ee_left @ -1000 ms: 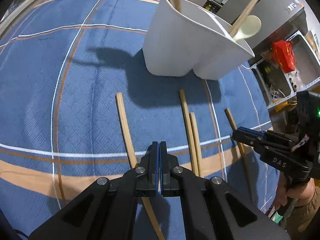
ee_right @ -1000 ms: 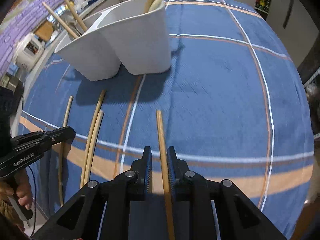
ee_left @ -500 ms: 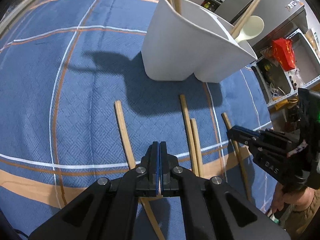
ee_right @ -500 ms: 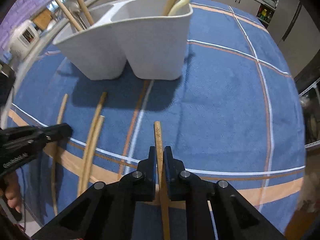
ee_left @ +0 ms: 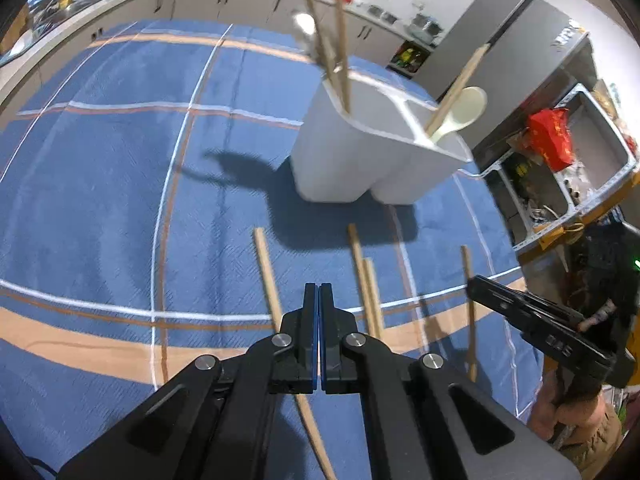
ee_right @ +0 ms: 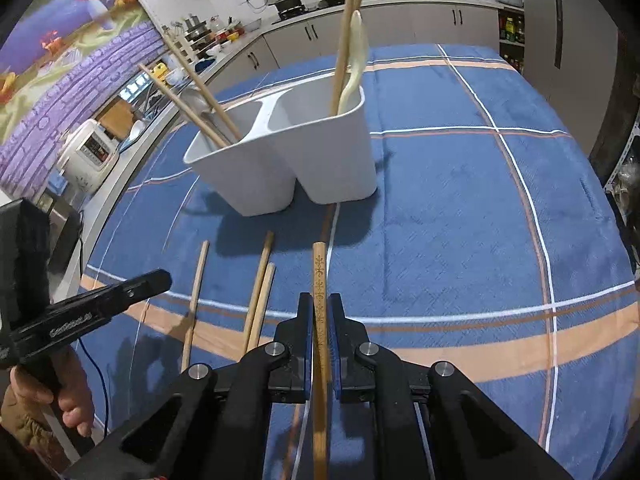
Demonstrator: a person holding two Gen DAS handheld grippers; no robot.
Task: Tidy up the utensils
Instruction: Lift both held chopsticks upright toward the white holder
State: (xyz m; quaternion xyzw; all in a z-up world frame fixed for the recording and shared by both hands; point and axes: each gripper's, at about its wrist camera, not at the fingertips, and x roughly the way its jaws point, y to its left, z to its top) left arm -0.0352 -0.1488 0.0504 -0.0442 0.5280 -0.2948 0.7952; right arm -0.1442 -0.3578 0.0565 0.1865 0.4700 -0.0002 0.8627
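Your right tool [ee_right: 319, 336] pinches a light, stiff, smooth chopstick [ee_right: 319, 280] near mid-length, its tip toward the white holder [ee_right: 288, 168]; grip there so it won't swivel, while your left tool [ee_left: 319, 320] stays pressed together, empty, near the holder.

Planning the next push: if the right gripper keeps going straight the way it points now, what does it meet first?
Probably the blue tablecloth just short of the white utensil holder. The right gripper, shut on a chopstick, points downward at the bare cloth; the chopstick's tip would touch first. Depth is uncertain.
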